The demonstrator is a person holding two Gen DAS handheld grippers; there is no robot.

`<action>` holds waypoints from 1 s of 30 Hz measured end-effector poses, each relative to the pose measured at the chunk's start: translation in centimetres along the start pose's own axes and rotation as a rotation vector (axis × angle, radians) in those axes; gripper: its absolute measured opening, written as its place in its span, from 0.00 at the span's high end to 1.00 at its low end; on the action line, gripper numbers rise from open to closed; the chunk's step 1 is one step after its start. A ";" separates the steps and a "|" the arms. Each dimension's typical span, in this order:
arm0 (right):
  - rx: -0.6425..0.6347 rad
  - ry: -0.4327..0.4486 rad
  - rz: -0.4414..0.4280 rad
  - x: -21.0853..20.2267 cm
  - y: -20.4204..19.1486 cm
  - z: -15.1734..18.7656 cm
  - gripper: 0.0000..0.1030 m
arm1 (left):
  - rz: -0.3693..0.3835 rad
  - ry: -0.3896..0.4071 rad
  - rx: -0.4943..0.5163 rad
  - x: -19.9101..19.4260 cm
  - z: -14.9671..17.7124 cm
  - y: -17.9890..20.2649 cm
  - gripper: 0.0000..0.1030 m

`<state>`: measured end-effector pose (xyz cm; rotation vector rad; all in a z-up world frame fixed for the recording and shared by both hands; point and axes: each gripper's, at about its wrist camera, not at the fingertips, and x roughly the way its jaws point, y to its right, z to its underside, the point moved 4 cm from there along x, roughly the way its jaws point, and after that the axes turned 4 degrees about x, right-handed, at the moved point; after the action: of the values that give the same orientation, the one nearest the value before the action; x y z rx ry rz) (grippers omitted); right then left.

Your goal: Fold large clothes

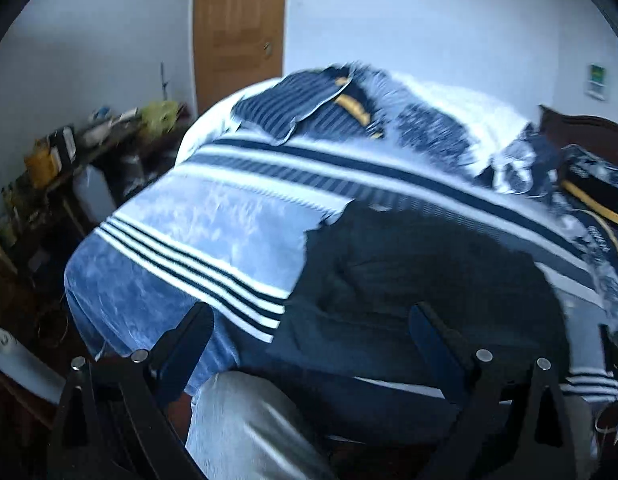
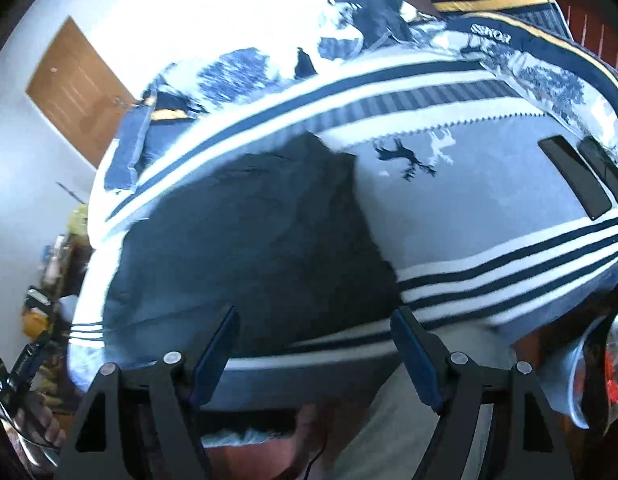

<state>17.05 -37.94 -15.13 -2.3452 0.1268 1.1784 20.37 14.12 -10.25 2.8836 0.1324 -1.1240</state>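
Note:
A large dark garment lies spread on a bed with a blue and white striped cover. My left gripper is open and empty, above the garment's near left edge. In the right wrist view the dark garment lies on the left half of the bed cover. My right gripper is open and empty, above the garment's near edge. The garment's near edge hangs toward the bed's front side.
A wooden door stands behind the bed. A cluttered table is left of the bed. Pillows and bunched bedding lie at the head. Two dark flat objects rest on the cover's right side. The person's legs are below.

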 end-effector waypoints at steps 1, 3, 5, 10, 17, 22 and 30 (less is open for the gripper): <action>-0.010 0.010 -0.006 -1.3 -0.9 0.4 0.21 | 0.017 0.012 0.005 -1.3 0.0 0.6 0.05; -0.039 0.028 -0.007 -2.7 -2.3 0.6 0.21 | 0.045 0.022 0.015 -3.1 -0.1 1.5 0.05; -0.078 0.054 -0.014 -4.8 -4.0 1.0 0.20 | 0.075 0.032 0.015 -4.8 0.1 2.4 0.05; -0.130 0.123 -0.050 -9.5 -6.4 2.1 0.20 | 0.111 0.070 0.061 -9.2 0.5 4.4 0.05; -0.187 0.176 -0.044 -14.5 -8.3 4.5 0.20 | 0.107 0.141 0.090 -14.8 2.4 5.0 0.05; -0.230 0.198 -0.071 -17.9 -8.3 7.9 0.19 | 0.096 0.147 0.103 -17.3 4.3 4.8 0.05; -0.310 0.213 -0.045 -18.9 -10.4 9.0 0.19 | -0.041 0.189 0.129 -18.6 4.5 5.3 0.05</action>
<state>1.93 -27.28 -0.86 -2.7268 -0.0391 0.9813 4.22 7.37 -0.91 3.1128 0.1306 -0.8944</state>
